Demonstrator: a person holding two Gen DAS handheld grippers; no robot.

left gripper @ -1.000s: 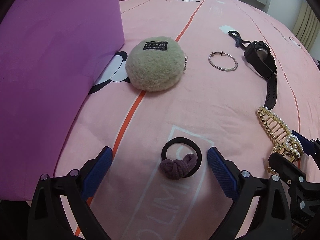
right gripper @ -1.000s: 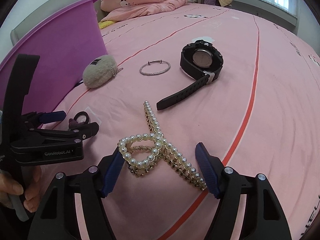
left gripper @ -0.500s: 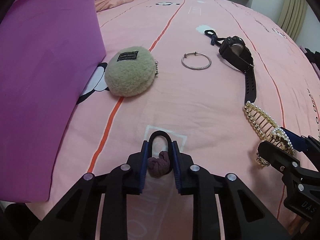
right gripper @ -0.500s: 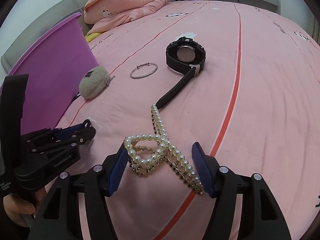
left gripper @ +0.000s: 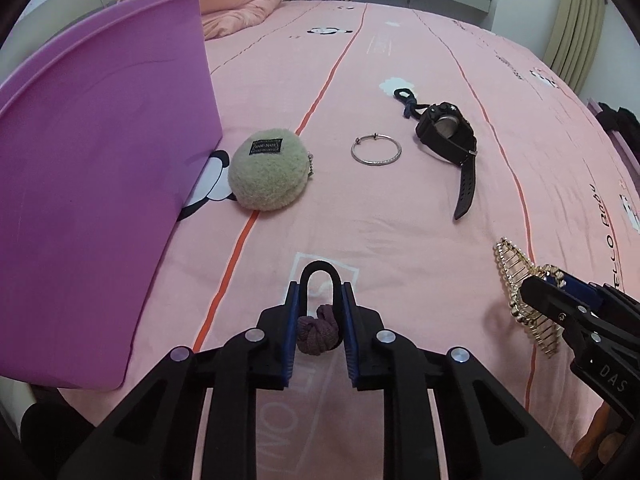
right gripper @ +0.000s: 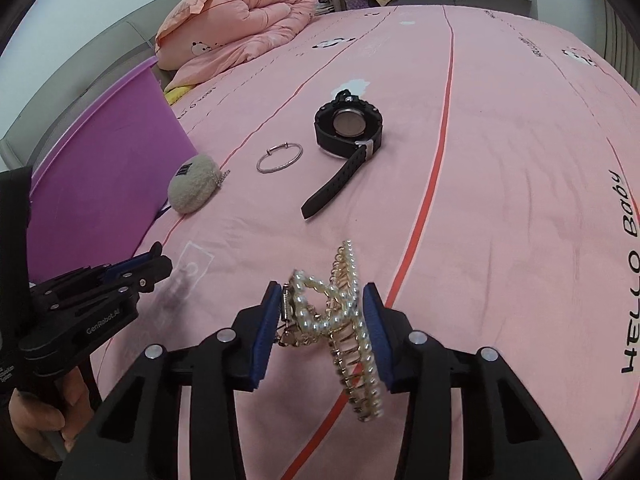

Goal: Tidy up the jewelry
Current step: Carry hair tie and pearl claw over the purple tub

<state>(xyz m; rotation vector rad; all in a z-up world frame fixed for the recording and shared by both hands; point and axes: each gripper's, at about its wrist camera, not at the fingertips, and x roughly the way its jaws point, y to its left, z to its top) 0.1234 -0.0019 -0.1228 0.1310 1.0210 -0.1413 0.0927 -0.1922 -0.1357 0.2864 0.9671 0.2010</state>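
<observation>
My left gripper is shut on a black hair tie with a mauve knot and holds it just above the pink bedsheet. My right gripper is shut on a pearl and gold hair claw, lifted off the sheet; the claw also shows in the left wrist view. A silver bangle, a black wristwatch and a fuzzy beige pouch lie further out on the bed.
A purple bin stands at the left, its wall close to the pouch. A folded pink quilt lies at the far end of the bed. A small dark cord lies beyond the watch.
My left gripper closed on the hair tie and lifted it. My right gripper closed on the pearl claw and raised it off the sheet, tilting it upright.
</observation>
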